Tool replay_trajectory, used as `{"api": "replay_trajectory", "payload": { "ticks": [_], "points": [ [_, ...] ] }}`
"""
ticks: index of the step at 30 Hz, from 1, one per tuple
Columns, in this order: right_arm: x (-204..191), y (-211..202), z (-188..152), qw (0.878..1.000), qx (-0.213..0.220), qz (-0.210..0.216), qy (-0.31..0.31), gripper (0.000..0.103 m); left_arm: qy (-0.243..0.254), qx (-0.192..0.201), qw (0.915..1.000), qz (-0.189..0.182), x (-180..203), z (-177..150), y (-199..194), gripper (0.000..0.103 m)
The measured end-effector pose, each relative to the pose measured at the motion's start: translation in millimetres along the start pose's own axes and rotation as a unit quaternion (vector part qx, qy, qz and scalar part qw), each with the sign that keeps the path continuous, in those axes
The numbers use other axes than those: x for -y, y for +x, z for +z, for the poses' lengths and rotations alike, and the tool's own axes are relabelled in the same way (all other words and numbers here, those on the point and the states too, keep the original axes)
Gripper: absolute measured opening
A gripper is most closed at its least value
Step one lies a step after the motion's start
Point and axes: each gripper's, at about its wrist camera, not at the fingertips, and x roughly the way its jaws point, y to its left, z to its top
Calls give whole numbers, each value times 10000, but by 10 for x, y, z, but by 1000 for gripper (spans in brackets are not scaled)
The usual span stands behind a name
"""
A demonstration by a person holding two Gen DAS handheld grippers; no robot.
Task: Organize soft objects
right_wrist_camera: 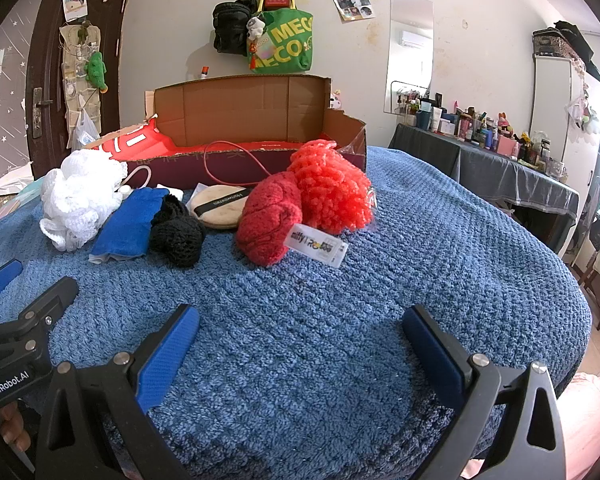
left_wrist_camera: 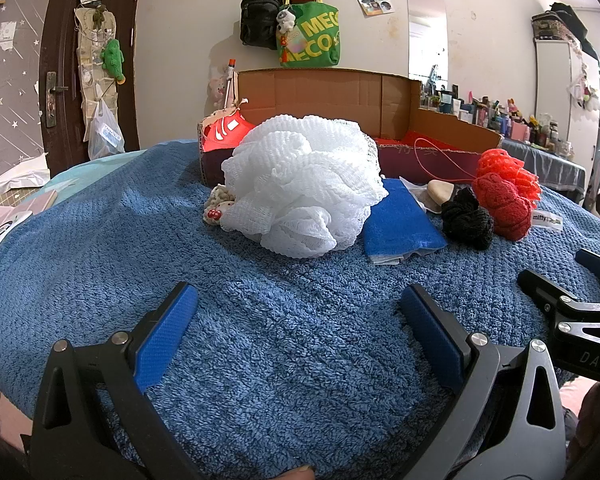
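Soft objects lie in a row on a blue towel [left_wrist_camera: 260,360] in front of an open cardboard box [left_wrist_camera: 324,92]: a white mesh bath pouf [left_wrist_camera: 304,184], a folded blue cloth [left_wrist_camera: 400,220], a black knit ball [left_wrist_camera: 468,216], a red knit piece [left_wrist_camera: 500,204], an orange mesh pouf [left_wrist_camera: 508,168] and a beige powder puff [right_wrist_camera: 220,206]. My left gripper [left_wrist_camera: 298,312] is open and empty, short of the white pouf. My right gripper [right_wrist_camera: 300,336] is open and empty, short of the red knit piece [right_wrist_camera: 270,220].
The box [right_wrist_camera: 240,108] holds red items. A small beige plush [left_wrist_camera: 218,204] lies left of the white pouf. A cluttered dresser [right_wrist_camera: 500,160] stands at the right, a door [left_wrist_camera: 84,60] at the left, bags [left_wrist_camera: 292,28] hang on the wall.
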Motion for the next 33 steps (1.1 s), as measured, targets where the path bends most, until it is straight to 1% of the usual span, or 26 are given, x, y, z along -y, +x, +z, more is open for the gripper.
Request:
{"api": "replay_trajectory", "payload": {
  "ticks": [12,19,20,27,33],
  "points": [
    [-5,-5,11,10000,-28,33,53,103,54,-12,10000,-40,58,52,1,103],
    [141,-34,238,9998,28,130,144,103,121,119,9998,-100,61,221,-39,103],
    [76,-22,204,9998,47,140,150,103,112,129,9998,-109,60,250,-39,103],
    [63,-25,371,9996,159,185,150,103,32,141,9998,-148,3,410,-21,103],
    [51,27,495,9995,207,212,131,103,85,157,9997,-188,-24,539,22,103]
  ]
}}
